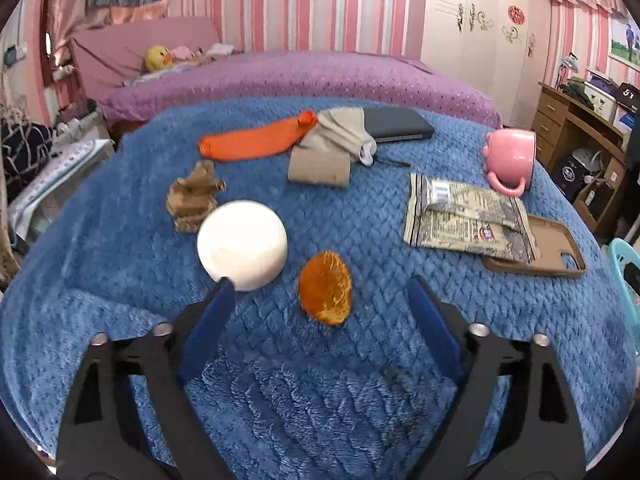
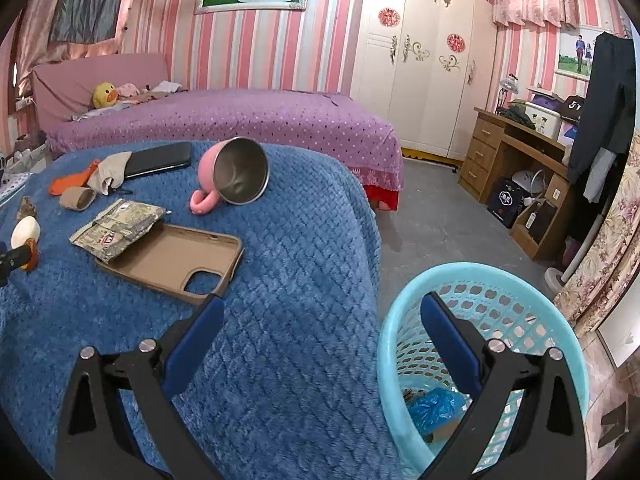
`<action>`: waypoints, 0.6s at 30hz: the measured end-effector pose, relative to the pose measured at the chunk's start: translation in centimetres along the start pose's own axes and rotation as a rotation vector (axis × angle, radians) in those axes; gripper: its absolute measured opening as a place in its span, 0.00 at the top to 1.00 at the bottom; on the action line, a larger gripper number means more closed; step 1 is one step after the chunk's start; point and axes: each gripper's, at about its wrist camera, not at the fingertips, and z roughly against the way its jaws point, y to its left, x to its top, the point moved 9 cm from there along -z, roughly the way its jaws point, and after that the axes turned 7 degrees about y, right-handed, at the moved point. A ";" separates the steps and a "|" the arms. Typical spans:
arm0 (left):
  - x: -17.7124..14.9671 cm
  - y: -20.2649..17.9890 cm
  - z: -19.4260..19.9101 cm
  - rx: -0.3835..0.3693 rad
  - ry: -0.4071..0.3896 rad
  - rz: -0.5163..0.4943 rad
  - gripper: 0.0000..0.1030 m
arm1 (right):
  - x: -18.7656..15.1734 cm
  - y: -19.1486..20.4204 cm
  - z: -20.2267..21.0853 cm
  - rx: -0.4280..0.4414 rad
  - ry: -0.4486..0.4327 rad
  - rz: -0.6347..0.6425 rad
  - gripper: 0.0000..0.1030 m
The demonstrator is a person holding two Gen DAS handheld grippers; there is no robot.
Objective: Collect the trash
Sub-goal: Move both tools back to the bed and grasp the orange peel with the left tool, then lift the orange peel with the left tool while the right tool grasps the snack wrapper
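Note:
An orange peel point(image 1: 325, 288) lies on the blue blanket point(image 1: 120, 248), directly between the blue pads of my left gripper point(image 1: 320, 286). The jaws stand wide and touch nothing. Further back are a crumpled brown paper point(image 1: 194, 196), a cardboard tube point(image 1: 319, 168) and two printed snack wrappers point(image 1: 466, 216). My right gripper point(image 2: 323, 299) is open and empty, hovering over the blanket's edge beside a turquoise basket point(image 2: 400, 304). A blue plastic bag point(image 2: 434, 404) lies in the basket's bottom.
A white rounded object point(image 1: 242, 245) sits just left of the peel, touching the left pad's tip. An orange sock point(image 1: 252, 142), beige sock point(image 1: 336, 132), dark phone point(image 1: 396, 124), tipped pink mug point(image 1: 510, 156) and brown phone case point(image 1: 548, 252) also lie on the blanket.

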 end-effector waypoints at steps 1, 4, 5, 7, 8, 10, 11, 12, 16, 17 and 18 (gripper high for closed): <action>-0.2 -0.2 -0.4 -0.016 0.019 -0.008 0.27 | 0.0 0.2 -0.1 0.002 0.002 0.001 0.06; -0.7 -0.6 -1.2 -0.030 0.054 -0.021 0.33 | 0.0 0.7 -0.5 0.009 0.011 0.004 0.06; -0.7 -0.6 -1.5 -0.029 0.065 -0.024 0.36 | 0.0 1.0 -0.7 0.011 0.015 0.008 0.06; -0.7 -0.7 -2.1 -0.034 0.088 -0.022 0.43 | 0.0 1.4 -0.9 0.011 0.021 0.021 0.06; -0.7 -0.6 -2.4 -0.036 0.099 -0.019 0.49 | 0.0 1.6 -1.0 0.011 0.023 0.027 0.06; -0.6 -0.5 -2.9 -0.039 0.119 -0.012 0.55 | 0.1 1.9 -1.1 0.009 0.025 0.042 0.06; -0.5 -0.4 -3.0 -0.040 0.117 -0.010 0.58 | 0.2 2.1 -1.1 0.008 0.025 0.050 0.06; -0.4 -0.4 -3.0 -0.037 0.112 -0.012 0.65 | 0.4 2.4 -1.1 0.011 0.024 0.058 0.06; -0.3 -0.4 -2.7 -0.029 0.103 -0.019 0.75 | 1.2 3.6 -0.8 0.018 0.012 0.086 0.06; -0.3 -0.4 -2.6 -0.027 0.098 -0.022 0.76 | 1.5 4.1 -0.7 0.024 0.013 0.096 0.06; -0.1 -0.4 -2.4 -0.025 0.091 -0.027 0.77 | 1.6 4.4 -0.8 0.029 0.014 0.102 0.06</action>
